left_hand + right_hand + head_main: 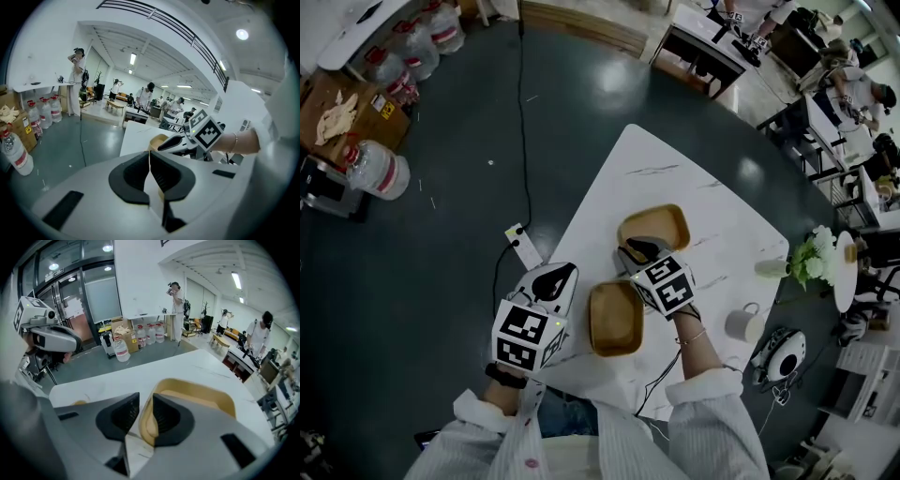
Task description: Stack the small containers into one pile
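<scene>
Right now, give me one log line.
right gripper: shut on far container rim | left gripper: shut, empty | near container: not yet stacked

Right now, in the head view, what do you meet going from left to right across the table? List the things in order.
left gripper → near wooden container → white mug → flowers. The right gripper and the far wooden container it grips overlap these, so I leave them out.

Open lab hall, rows of worktables (708, 37), water jugs (380, 172) (people (174, 301) at rigs)
</scene>
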Demonstrator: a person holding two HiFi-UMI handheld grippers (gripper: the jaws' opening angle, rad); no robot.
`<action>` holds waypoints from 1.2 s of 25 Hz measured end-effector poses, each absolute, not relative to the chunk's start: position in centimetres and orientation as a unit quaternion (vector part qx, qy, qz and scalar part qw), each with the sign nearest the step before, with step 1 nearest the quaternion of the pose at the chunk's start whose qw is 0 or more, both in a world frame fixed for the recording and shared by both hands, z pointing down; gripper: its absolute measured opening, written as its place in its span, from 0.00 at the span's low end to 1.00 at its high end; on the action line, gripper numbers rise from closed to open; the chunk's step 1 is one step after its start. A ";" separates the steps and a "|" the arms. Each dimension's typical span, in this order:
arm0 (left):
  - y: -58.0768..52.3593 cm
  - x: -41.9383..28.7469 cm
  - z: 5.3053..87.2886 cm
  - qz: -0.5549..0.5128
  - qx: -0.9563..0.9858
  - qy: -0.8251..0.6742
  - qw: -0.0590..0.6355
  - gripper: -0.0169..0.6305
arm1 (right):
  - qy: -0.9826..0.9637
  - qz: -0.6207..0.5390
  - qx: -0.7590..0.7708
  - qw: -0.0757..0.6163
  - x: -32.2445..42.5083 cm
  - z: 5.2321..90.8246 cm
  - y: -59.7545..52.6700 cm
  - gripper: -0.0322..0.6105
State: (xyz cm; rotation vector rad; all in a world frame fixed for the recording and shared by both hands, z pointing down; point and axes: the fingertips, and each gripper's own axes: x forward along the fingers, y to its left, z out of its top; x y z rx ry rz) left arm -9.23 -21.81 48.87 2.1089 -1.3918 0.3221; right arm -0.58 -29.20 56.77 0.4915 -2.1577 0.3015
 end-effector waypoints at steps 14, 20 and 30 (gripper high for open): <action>-21.7 -9.3 48.9 0.118 0.790 -0.524 0.295 0.06 | -0.846 0.087 0.196 0.488 -0.3 57.8 -29.3 0.12; -21.6 -9.5 48.6 0.117 0.792 -0.523 0.292 0.06 | -0.838 0.079 0.201 0.502 0.5 57.8 -29.3 0.10; -21.2 -9.4 47.6 0.110 0.797 -0.524 0.281 0.06 | -0.836 0.069 0.217 0.498 1.3 56.2 -28.9 0.09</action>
